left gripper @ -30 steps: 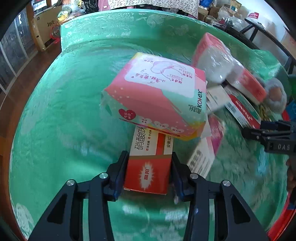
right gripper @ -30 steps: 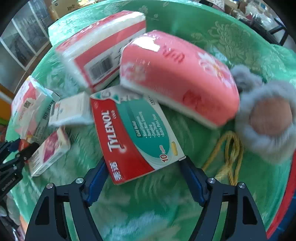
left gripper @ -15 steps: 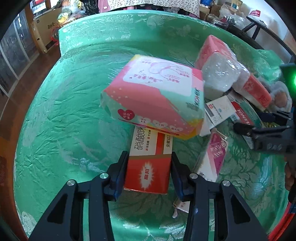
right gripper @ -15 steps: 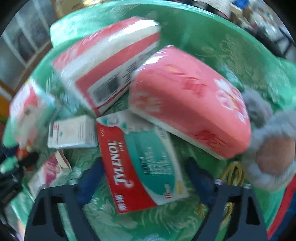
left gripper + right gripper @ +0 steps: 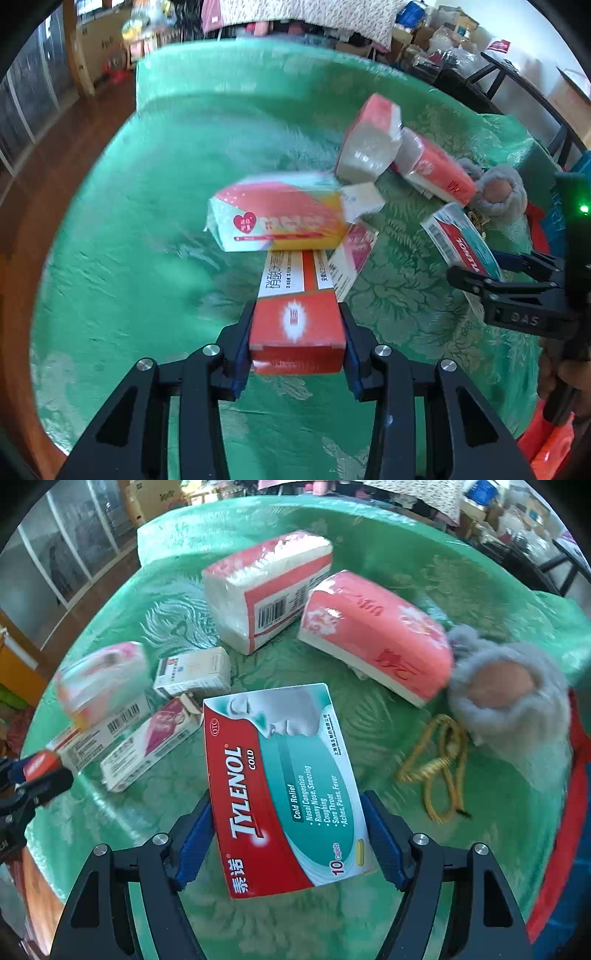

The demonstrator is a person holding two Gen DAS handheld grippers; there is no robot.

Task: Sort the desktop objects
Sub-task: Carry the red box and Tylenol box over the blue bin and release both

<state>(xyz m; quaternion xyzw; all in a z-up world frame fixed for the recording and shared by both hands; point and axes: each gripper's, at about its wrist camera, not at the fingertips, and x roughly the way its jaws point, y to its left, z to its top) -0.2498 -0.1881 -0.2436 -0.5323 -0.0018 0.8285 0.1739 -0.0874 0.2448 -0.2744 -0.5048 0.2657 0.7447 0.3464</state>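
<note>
My left gripper [image 5: 297, 341] is shut on a red-and-white medicine box [image 5: 290, 277], its jaws closing tighter, and holds it off the green tablecloth [image 5: 147, 221]. A blurred pink sanitary-pad pack [image 5: 277, 218] tilts over the box's far end. My right gripper [image 5: 288, 812] is shut on a red-and-teal Tylenol box [image 5: 280, 775], held flat above the cloth. Each wrist view shows the other hand: the right gripper [image 5: 491, 273] grips the Tylenol box [image 5: 458, 236] at the right, and the left gripper [image 5: 33, 771] is at the left edge.
Two red-and-white tissue packs [image 5: 266, 587] [image 5: 376, 635] lie at the back. Right of them are a grey plush toy [image 5: 506, 690] and a yellow cord [image 5: 439, 764]. A small white box [image 5: 192, 672] and a pink-and-white box [image 5: 151, 742] lie between the grippers. Wooden floor [image 5: 22, 192] lies past the table's left edge.
Both grippers have risen with their boxes. The pink pack has tipped back along the red box toward its far end. The Tylenol box has come out from under the tissue pack.
</note>
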